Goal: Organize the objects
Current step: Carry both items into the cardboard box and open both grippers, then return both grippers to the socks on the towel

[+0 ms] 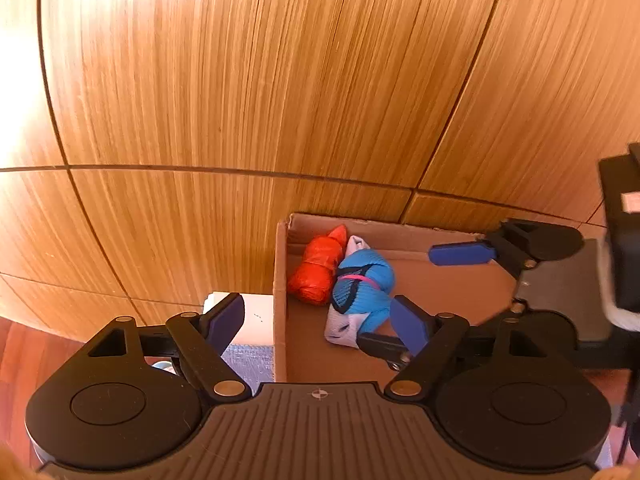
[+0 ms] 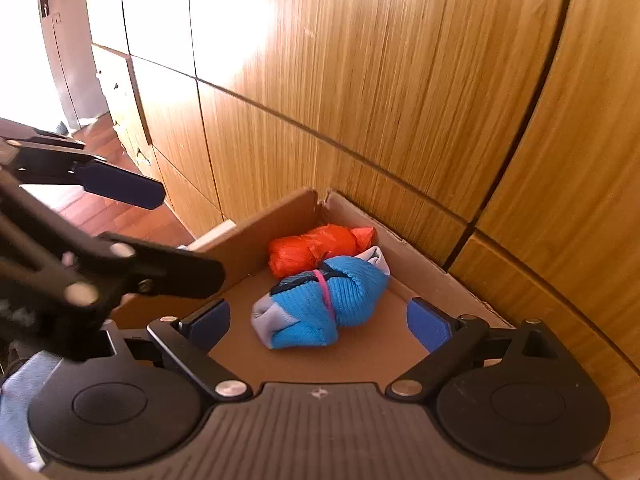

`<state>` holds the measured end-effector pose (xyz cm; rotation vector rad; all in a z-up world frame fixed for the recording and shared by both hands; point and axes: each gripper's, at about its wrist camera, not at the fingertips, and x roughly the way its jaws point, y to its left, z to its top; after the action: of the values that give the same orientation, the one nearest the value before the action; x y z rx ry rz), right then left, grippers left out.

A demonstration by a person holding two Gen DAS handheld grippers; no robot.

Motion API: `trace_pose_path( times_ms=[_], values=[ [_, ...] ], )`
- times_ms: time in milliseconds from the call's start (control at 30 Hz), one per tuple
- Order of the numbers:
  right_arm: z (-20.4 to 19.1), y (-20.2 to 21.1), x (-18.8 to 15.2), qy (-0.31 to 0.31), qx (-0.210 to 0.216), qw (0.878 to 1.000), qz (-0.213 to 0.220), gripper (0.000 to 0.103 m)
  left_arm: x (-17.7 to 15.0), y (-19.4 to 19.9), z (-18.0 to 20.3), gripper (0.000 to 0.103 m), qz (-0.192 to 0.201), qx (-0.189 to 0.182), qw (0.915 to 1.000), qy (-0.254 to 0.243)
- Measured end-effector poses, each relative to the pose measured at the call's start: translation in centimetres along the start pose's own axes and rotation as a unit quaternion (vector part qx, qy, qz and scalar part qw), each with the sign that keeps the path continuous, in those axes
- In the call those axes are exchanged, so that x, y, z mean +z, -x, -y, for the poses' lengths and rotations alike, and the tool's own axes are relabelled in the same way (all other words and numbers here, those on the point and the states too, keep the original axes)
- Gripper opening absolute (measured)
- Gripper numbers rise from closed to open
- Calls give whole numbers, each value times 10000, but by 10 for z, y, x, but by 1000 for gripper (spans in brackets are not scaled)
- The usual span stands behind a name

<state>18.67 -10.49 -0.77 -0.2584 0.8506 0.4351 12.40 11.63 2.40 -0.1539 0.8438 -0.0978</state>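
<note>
1. Nearest to us, our left gripper hangs with its fingers spread and nothing pinched. One pad is outside the cardboard box, over its left wall; the other pad is inside, just beside the blue bundle.
2. Our right gripper is also spread wide and empty. It hovers over the box floor, and the blue sock bundle lies just beyond its pads.
3. That blue bundle is rolled knit fabric with grey toe ends and a thin pink band around its middle. We judge it light and soft: it will squash under the pads rather than slip, and nothing about it looks fragile. The thick middle near the band seems the best place to take hold, since a pinch on a loose grey end might unroll it.
4. Just behind it, touching it, lies the orange bundle in the far corner of the box. It looks crinkly, perhaps thin plastic or netting, so probably light and a little slippery. We would grip across its fat middle, not its twisted tip.
5. Farthest back stands the wooden wall, right against the box.
</note>
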Motion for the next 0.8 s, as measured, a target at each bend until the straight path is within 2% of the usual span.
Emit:
trace_pose_path(
  times_ms=[67,167,333,400,433,533,633,700,800],
  values=[
    [-4,5,7,-12,-68,10000,27,95,1,12,2,86,46,-19,10000,-14],
    [-12,37,4,-106,-160,9997,171,95,1,39,4,89,239,-54,9997,-16],
    [-35,122,1,-548,10,9942,929,98,-11,98,2,103,829,122,9963,-210],
    [-50,166,-8,-827,151,9882,1280,99,-23,121,1,103,983,211,9944,-339],
    [-61,192,-18,-927,111,9843,1496,103,-30,131,-1,103,1033,215,9937,-369],
    [-90,253,-61,-914,409,9734,2059,103,-59,160,-3,103,1171,249,9918,-441],
    [-122,293,-125,-720,167,9653,2505,103,-99,181,-1,103,1296,289,9902,-442],
    [-139,295,-167,-612,-167,9697,2357,103,-125,185,8,103,1307,322,9896,-506],
    [-155,267,-225,-806,-730,9778,1790,103,-164,181,27,103,1142,199,9905,-746]
  ],
)
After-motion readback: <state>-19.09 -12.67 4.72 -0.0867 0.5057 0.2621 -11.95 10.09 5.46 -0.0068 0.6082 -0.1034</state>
